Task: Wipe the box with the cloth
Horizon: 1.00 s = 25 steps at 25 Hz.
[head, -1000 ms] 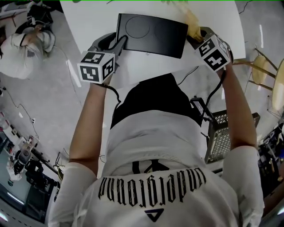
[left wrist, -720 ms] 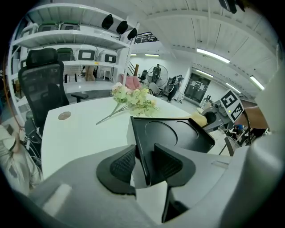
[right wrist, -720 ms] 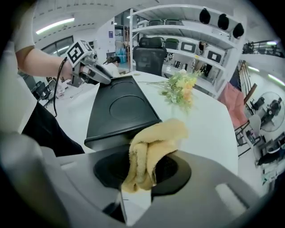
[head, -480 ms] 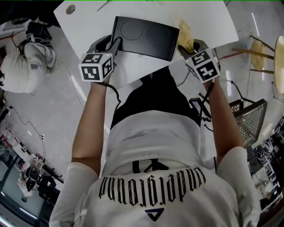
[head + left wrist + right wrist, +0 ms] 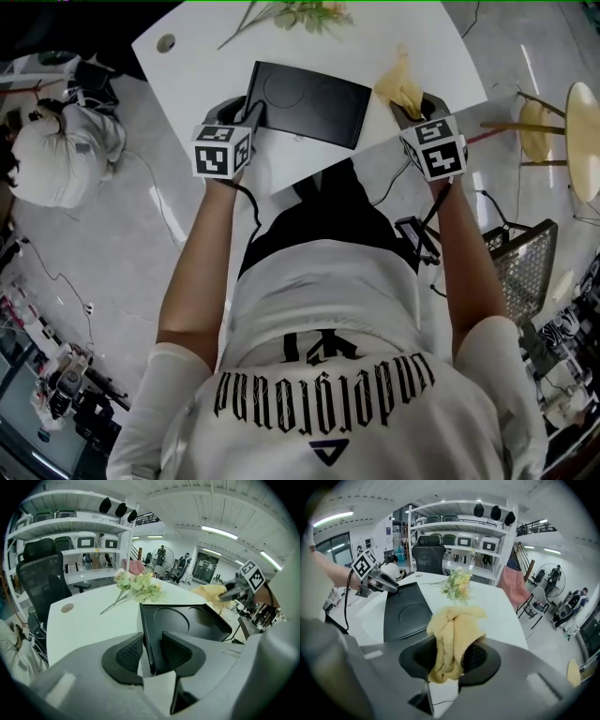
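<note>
White table (image 5: 187, 75) bears the work: the left gripper (image 5: 151, 651), jaws just closing, pinches the black box (image 5: 187, 620) by its near edge. The right gripper (image 5: 452, 660) clamps the yellow cloth (image 5: 452, 634) beside the box's right end. Only the gripper views show shelves (image 5: 70, 524); flowers (image 5: 136, 585) lie beyond the box.

In view: one white counter (image 5: 202, 66), one black box (image 5: 309, 98), one yellow cloth (image 5: 401, 82), one spray of pale flowers (image 5: 295, 14) and one small round cap (image 5: 166, 42). Two tools: the left hand-held gripper (image 5: 249, 112) and the right hand-held gripper (image 5: 411, 108).

Box (image 5: 309, 101) on table (image 5: 202, 52), cloth (image 5: 401, 82) right, flowers (image 5: 300, 14) behind
</note>
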### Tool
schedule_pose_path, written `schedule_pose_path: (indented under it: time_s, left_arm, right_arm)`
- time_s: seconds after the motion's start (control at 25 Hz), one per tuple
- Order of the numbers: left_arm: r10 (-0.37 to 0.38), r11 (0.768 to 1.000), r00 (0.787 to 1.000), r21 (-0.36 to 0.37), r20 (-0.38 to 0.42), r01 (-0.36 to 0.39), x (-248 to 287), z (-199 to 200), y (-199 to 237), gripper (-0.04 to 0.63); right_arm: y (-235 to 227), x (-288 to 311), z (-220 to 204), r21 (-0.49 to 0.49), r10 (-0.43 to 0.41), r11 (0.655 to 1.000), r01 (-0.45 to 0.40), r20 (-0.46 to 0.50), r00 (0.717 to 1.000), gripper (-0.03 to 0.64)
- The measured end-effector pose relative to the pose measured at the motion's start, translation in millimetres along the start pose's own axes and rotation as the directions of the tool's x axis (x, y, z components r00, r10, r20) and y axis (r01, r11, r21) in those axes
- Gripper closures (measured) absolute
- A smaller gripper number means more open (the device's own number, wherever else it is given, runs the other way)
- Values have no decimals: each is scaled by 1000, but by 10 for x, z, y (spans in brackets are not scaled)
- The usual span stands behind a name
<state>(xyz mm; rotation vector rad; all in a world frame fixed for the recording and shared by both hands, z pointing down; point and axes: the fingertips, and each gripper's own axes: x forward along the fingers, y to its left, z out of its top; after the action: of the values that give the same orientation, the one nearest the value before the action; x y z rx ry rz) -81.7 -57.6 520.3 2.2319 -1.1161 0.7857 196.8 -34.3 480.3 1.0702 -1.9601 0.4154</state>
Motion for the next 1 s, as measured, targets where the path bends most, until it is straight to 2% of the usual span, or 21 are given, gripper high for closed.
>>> schedule_pose_path:
  time_s: [0.24,0.52,0.76,1.0]
  left_arm:
    - [21,999,1000,35,4,-21,-107,102,76,445]
    - [53,997,990,41,134,-59,-633,661,153,445]
    - [68,995,959,48,274,-84,-1209,1192,57,452]
    - [82,992,912,55,401,-114,-1815,1589,-68,507]
  right_arm:
    - [-175,-382,636,-34,-51,998,55,102,993,503]
    - [-181,-836,1225,-63,-70,994,84,209,975,503]
    - [-49,-1230,1558,-62,-60,995,82,294,954,503]
    - [114,-1570,1808,-79,-51,993,85,366,929,503]
